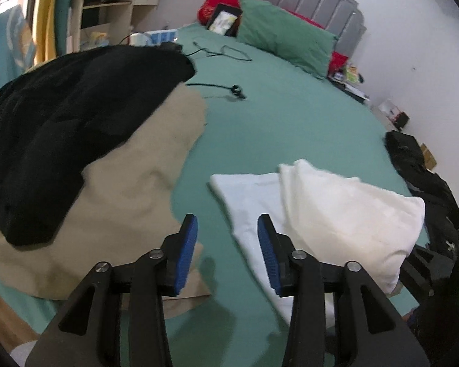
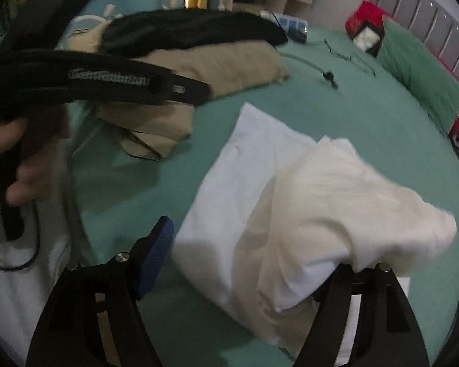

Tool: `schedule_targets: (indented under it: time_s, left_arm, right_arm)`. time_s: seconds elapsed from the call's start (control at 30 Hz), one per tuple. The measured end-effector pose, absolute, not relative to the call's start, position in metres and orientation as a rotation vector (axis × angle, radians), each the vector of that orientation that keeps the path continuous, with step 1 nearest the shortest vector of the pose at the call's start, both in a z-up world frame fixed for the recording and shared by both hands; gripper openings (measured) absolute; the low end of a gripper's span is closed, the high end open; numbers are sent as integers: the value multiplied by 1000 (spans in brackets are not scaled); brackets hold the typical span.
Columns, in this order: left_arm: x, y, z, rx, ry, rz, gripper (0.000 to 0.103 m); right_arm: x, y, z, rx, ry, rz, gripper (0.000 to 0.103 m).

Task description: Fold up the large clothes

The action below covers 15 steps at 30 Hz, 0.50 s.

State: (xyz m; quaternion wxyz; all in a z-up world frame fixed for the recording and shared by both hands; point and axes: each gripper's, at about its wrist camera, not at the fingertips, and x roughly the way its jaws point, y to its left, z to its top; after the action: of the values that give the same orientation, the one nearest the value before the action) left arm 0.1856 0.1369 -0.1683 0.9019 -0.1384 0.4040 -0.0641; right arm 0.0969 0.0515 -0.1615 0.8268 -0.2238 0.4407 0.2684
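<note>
White cloth (image 2: 306, 202) lies partly folded on the bed (image 1: 290, 116) just ahead of the empty, half-open left claw (image 1: 228, 229), draped over one finger of the wide-open right claw (image 2: 260, 244), which grips nothing, so folding looks unfinished.

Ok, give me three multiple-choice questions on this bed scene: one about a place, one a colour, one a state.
1. The black garment lies: A on the beige garment; B on the floor; C on a chair.
2. The sheet is: A red; B green; C grey.
3. The left gripper is: A shut; B open, empty; C gripping cloth.
Answers: A, it overlaps the beige one; B, green all over the bed; B, jaws apart with nothing between.
</note>
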Motion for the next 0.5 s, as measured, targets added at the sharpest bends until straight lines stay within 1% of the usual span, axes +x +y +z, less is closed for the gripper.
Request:
schedule_targets:
  time_s: [0.13, 0.23, 0.3, 0.33, 0.37, 0.43, 0.5]
  left_arm:
    - [187, 130, -155, -270, 827, -155, 48]
    - [191, 127, -145, -258, 834, -151, 48]
    - [194, 121, -136, -254, 834, -159, 49]
    - [195, 117, -132, -252, 832, -169, 50]
    - [197, 110, -129, -248, 832, -185, 54]
    - [201, 88, -121, -236, 846, -252, 58]
    - [206, 59, -120, -221, 891, -377, 60]
  right_arm:
    - [75, 47, -157, -519, 904, 588, 80]
    - [59, 44, -168, -564, 916, 600, 81]
    - [49, 35, -173, -544, 921, 602, 81]
    - [46, 30, -173, -513, 918, 603, 81]
    - [45, 26, -173, -491, 916, 593, 81]
    - [45, 23, -174, -503, 905, 566, 81]
    - [45, 19, -173, -496, 875, 540, 81]
